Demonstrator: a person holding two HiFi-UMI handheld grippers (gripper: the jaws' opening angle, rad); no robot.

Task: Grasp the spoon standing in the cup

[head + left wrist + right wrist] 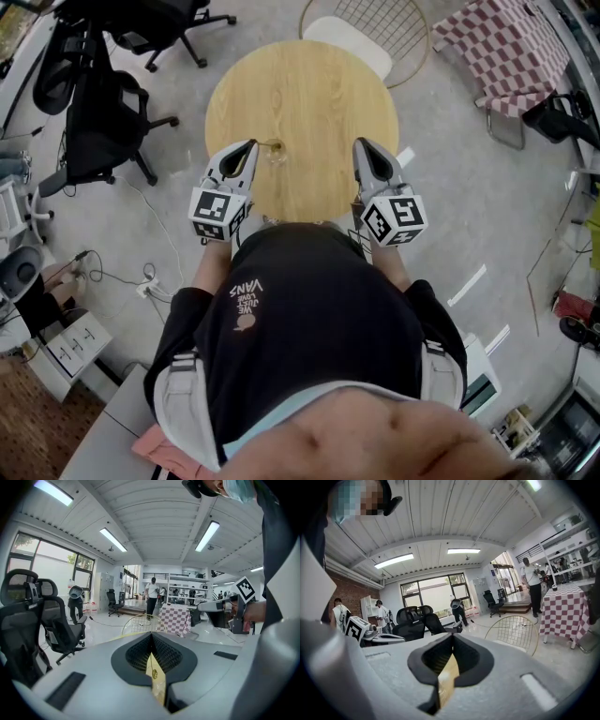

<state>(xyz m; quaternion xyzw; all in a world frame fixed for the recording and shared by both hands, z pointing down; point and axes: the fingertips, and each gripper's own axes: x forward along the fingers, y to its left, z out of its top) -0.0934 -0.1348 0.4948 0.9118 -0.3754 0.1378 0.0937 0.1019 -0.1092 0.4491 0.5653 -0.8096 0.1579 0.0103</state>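
Head view: the round wooden surface (309, 103) fills the middle of the frame. The person's torso covers its near edge. Both tools are held over the near half of the surface, pointing away from the person.

The left gripper (249, 146) is at the left and the right gripper (359, 143) at the right, well apart from each other.

Jaw state, read from each gripper view:
- Left: the jaws are together at the tips and hold nothing. Only a narrow slit below the tips shows the wood.
- Right: the same, closed and empty, with wood showing through the slit.

The cup (275, 152) is small and clear. It stands on the surface just beside the left jaw tips, on their inner side towards the centre. The left gripper is clearly nearer, and the right gripper is well apart from the cup.

The spoon (153, 672) shows in the left gripper view as a thin gold stem with a rounded end, low in the slit and roughly upright. Its long axis therefore appears to run vertically, ahead of and below the left jaws.

Judgement: the left jaws must open before they can close across the stem from the sides.

Limits of observation:
- In the head view, the spoon cannot be told apart from the cup's rim.
- In the left gripper view, the glass wall is barely discernible and the jaw bodies hide most of the cup.
- The right gripper view shows no cup.
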